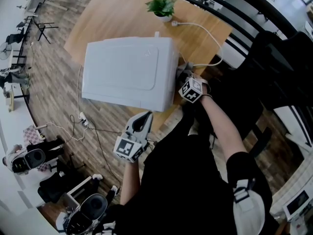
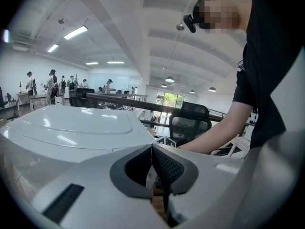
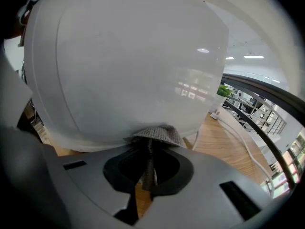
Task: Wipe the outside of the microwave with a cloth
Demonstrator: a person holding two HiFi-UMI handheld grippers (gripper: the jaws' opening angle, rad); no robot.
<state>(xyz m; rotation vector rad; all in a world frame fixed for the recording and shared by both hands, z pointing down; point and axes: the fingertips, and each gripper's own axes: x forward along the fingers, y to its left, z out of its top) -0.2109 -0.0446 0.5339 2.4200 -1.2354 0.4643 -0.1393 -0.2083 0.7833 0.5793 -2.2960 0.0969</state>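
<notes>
On the wooden desk, the microwave is a plain glossy white box. Right tongs pinch a grey woven cloth against its side, left tongs clenched on nothing.

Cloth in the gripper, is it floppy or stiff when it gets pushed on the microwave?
Probably floppy: the cloth bunches and folds where it meets the microwave. It looks thin and woven, so it is likely light. Pinched tight in the right gripper, it should drag along rather than slip out.
</notes>
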